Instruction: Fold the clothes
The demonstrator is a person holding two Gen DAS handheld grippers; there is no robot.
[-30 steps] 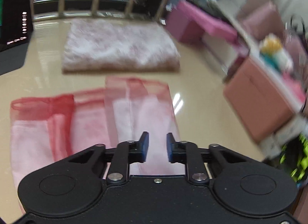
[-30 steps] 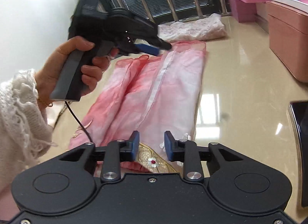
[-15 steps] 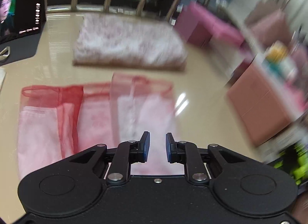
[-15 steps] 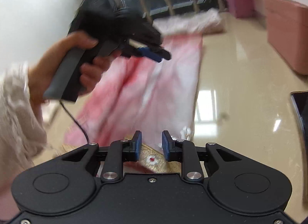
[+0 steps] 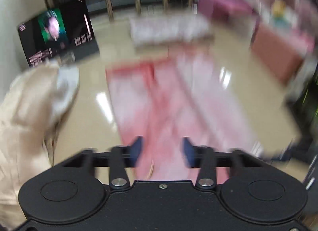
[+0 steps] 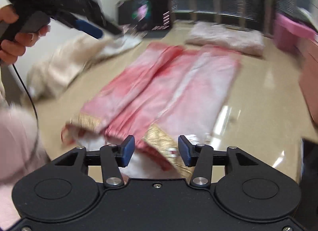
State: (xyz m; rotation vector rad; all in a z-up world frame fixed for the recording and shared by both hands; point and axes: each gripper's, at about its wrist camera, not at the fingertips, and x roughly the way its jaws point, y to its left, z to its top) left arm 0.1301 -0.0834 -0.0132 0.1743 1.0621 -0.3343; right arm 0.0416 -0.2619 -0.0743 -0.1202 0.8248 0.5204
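A long pink garment lies flat on the glossy beige floor, blurred in both views. Its gold-trimmed end lies just beyond my right gripper, whose jaws are opening with nothing pressed between the blue pads. My left gripper hovers over the near part of the pink garment. Its jaws are also opening and hold nothing. In the right wrist view a hand carries the left gripper high at the upper left, clear of the cloth.
A folded pale pink garment lies beyond the pink one. A crumpled beige garment lies at the left. A lit screen leans on the wall. Pink boxes stand at the right. A dark slab sits at the right edge.
Both grippers' jaws stand wider apart. The left gripper has swung left and risen away from the cloth, so the beige garment and screen now show. The right view has rolled.
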